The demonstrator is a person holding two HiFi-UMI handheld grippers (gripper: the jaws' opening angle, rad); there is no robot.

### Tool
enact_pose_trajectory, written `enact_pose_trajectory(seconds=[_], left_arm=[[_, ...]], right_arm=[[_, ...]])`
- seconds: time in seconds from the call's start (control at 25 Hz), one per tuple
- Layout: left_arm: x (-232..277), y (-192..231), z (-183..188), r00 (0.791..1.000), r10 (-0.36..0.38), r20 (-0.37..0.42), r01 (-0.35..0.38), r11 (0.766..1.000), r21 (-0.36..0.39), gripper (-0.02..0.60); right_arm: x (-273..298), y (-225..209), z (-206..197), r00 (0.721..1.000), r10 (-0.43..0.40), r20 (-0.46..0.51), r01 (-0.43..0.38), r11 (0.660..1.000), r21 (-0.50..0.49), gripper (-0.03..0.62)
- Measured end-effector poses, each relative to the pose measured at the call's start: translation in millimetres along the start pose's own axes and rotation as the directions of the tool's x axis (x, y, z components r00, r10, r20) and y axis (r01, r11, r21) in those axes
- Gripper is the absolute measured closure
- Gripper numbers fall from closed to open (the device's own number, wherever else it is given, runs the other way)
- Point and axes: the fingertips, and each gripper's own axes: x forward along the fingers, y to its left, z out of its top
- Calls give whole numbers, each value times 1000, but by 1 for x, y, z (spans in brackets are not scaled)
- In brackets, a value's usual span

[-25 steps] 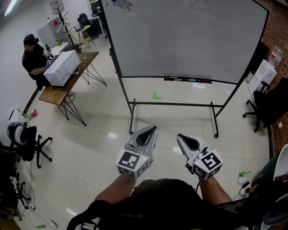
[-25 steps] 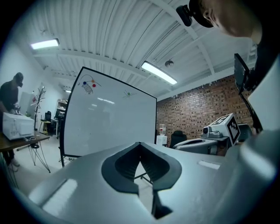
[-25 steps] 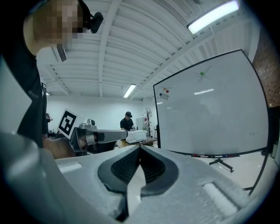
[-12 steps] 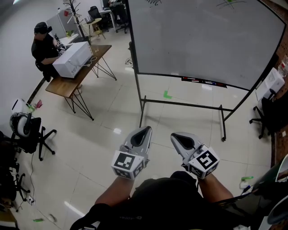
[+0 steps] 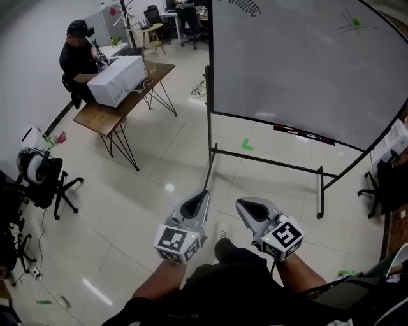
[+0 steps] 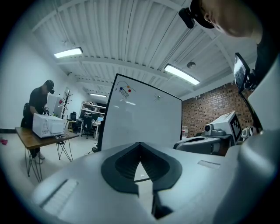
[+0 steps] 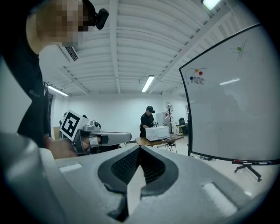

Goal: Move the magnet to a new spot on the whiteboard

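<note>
Both left gripper (image 5: pixel 203 193) and right gripper (image 5: pixel 241 204) pressed shut, empty; whiteboard (image 5: pixel 306 63) well ahead of the jaws, the likely magnet (image 7: pixel 200 72), a red dot, high above them near its top corner, so I'd step closer, raise one gripper and spread its jaws before contact.

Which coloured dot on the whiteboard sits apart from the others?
The green dot, upper right on the whiteboard; the red dot and blue dot sit together upper left, by the scribble.

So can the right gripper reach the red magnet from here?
Probably not yet. The right gripper is low, with open floor before the whiteboard, and the red magnet sits high up.
</note>
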Motion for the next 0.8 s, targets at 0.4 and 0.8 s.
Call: enact_pose_trajectory(seconds=[0.4,0.8], left_arm=[[54,52,15,1000,2,-15,-1,999,32,566],[168,104,85,996,-83,14,81,990,111,566]], right_arm=[[62,-58,17,999,9,49,-9,1000,-1,592],[124,-178,63,988,-78,133,80,997,-6,592]])
